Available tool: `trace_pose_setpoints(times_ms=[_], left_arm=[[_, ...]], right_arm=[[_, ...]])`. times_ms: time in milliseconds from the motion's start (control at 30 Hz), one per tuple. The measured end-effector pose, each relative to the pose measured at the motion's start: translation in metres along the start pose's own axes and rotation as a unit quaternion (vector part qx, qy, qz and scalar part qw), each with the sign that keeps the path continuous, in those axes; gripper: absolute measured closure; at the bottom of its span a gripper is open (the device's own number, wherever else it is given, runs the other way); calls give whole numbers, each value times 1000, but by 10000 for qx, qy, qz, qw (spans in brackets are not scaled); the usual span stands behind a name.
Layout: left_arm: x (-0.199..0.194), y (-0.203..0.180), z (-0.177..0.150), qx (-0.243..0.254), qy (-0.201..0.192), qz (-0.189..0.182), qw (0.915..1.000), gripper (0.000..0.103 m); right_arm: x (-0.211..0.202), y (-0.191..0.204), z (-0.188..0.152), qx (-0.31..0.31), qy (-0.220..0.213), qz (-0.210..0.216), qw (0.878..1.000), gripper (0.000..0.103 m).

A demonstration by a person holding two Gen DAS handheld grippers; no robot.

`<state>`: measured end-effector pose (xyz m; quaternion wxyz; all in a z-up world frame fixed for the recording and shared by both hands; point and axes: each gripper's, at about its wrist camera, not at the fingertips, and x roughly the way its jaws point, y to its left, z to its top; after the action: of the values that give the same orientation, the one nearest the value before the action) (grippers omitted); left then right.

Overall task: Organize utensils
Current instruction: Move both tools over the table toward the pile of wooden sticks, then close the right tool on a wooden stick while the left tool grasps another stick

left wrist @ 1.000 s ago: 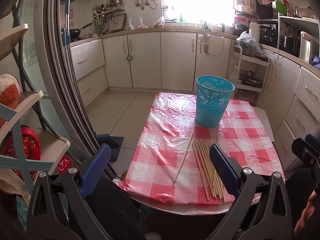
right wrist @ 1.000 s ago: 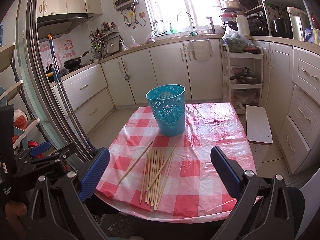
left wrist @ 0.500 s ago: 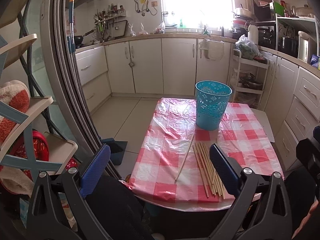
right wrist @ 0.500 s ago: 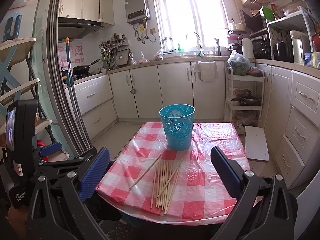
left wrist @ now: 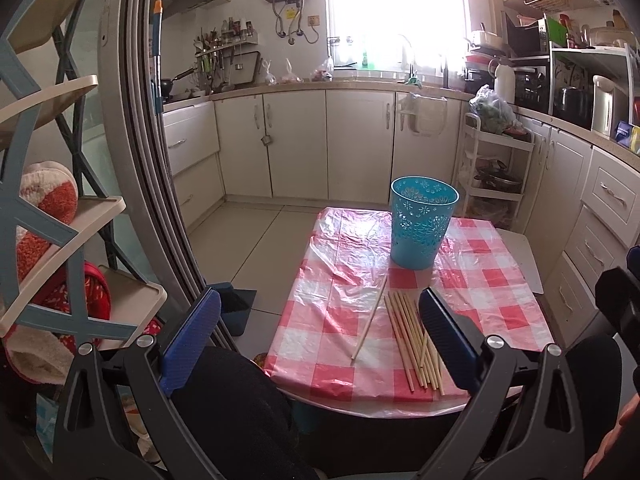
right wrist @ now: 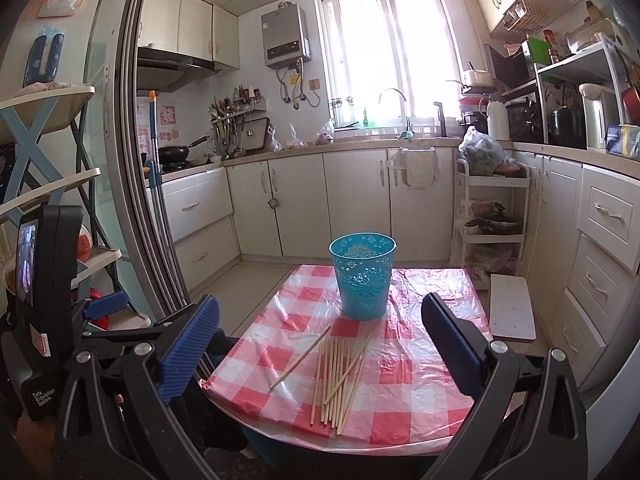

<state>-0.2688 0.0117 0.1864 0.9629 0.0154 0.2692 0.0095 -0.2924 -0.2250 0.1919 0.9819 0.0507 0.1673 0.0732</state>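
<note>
Several wooden chopsticks (left wrist: pixel 412 334) (right wrist: pixel 340 372) lie in a loose bundle on the red-checked tablecloth (left wrist: pixel 332 320) (right wrist: pixel 404 392), with one single chopstick (left wrist: pixel 370 322) (right wrist: pixel 300 356) apart to their left. Behind them stands an upright, empty-looking blue perforated basket (left wrist: pixel 422 222) (right wrist: pixel 363 274). My left gripper (left wrist: pixel 320 334) is open, held back from the table's near edge at its left. My right gripper (right wrist: pixel 320 344) is open too, raised above and short of the near edge. The left gripper's body (right wrist: pixel 100 320) shows at the left of the right wrist view. Neither holds anything.
A sliding door frame (left wrist: pixel 148 160) and a shelf rack (left wrist: pixel 60 216) stand at the left. Kitchen cabinets (left wrist: pixel 360 144) ring the room; a trolley (right wrist: pixel 492 216) and white board (right wrist: pixel 512 308) sit right of the table. A dark-clothed leg (left wrist: pixel 240 408) is below the left gripper.
Both grippers have drawn back and lifted, so the table looks smaller and farther. The right wrist view now shows much more of the window and ceiling. Chopsticks and basket have not moved.
</note>
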Motion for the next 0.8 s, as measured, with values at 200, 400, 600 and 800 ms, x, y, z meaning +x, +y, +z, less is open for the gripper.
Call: trace_pose_setpoints(times_ms=[200,400,600,800], left_arm=[[18,5,-8,1,251,-139,9996,8],[57,4,-19,-32,682,-199,9975,8],[108,-3,-29,-9,1196,-277,9924,8],[166,-17,-27,82,1595,-369,9865,8]], right_arm=[[22,-12,-12,9,343,-197,9992,6],[77,-36,-43,34,1136,-395,9927,6],[158,-60,-79,237,2074,-217,9777,29],[237,-78,-104,726,2828,-46,9564,61]])
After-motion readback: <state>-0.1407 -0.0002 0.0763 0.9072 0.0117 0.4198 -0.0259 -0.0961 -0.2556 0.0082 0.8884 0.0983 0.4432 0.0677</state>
